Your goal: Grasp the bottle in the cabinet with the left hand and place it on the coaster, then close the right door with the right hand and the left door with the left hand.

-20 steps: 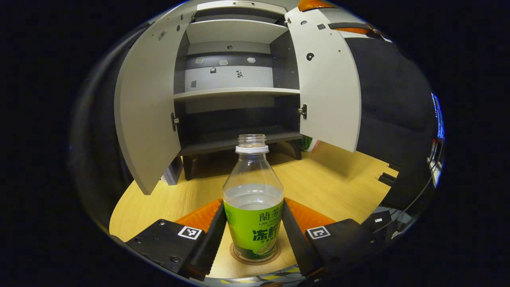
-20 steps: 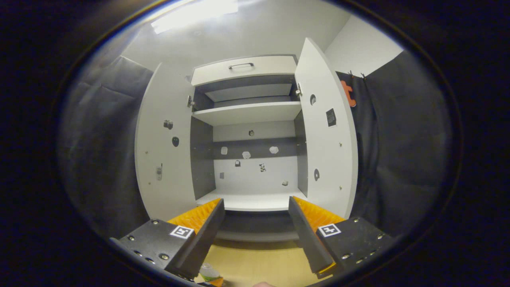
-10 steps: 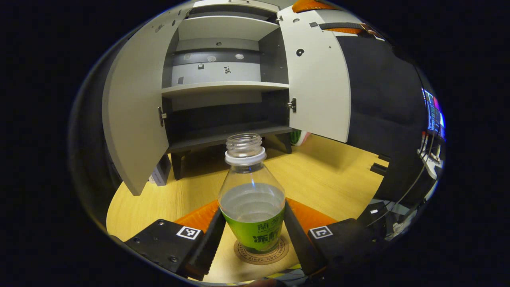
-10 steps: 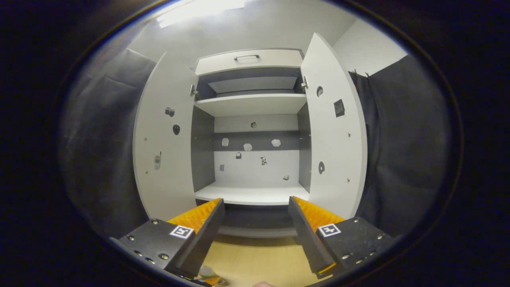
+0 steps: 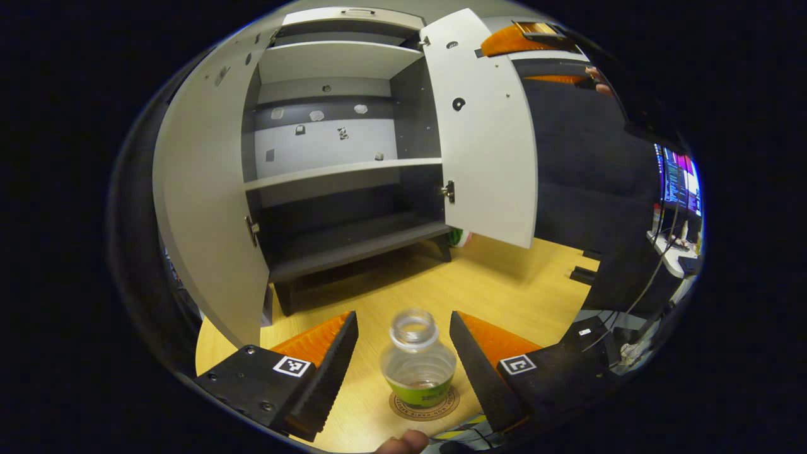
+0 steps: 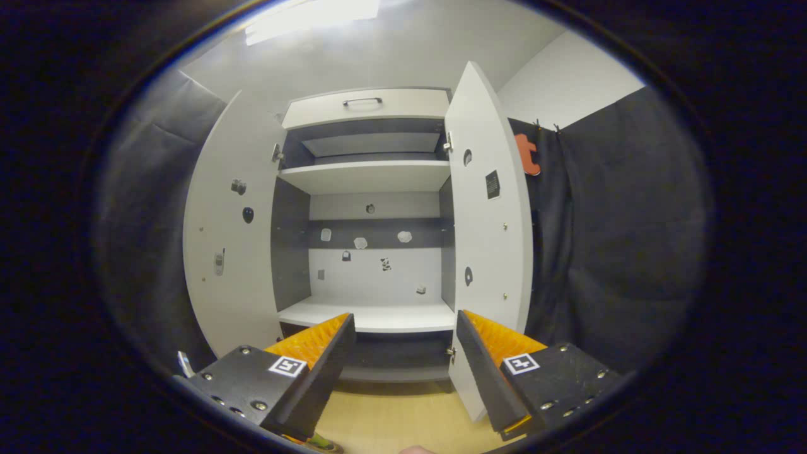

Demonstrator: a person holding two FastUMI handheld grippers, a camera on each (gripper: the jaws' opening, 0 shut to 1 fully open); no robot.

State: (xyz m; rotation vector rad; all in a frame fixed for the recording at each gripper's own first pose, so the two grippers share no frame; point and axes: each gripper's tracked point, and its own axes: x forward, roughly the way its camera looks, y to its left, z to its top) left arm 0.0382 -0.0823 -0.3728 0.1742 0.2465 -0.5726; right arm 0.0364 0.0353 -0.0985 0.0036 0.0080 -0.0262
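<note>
A clear bottle (image 5: pixel 416 359) with a green label and no cap stands upright on the round cork coaster (image 5: pixel 423 405), on the wooden table. My left gripper (image 5: pixel 402 317) is open above it, one finger on each side, neither touching. Behind stands the cabinet (image 5: pixel 340 170) with its left door (image 5: pixel 202 208) and right door (image 5: pixel 485 139) swung open. In the right gripper view my right gripper (image 6: pixel 405 321) is open and empty, facing the cabinet (image 6: pixel 372 315). Just beyond its right finger is the right door (image 6: pixel 488 239), with the left door (image 6: pixel 224 252) off to the left.
The cabinet shelves (image 5: pixel 343 173) are bare. A drawer with a handle (image 6: pixel 362 101) tops the cabinet. A lit monitor (image 5: pixel 678 183) and cables sit at the table's right edge. Black cloth wall (image 6: pixel 618 252) lies right of the cabinet. Bare tabletop (image 5: pixel 523 284) spreads before the cabinet.
My left gripper has opened, let go of the bottle and risen; the bottle now stands alone on the coaster. My right gripper has shifted right, closer to the right door's edge.
</note>
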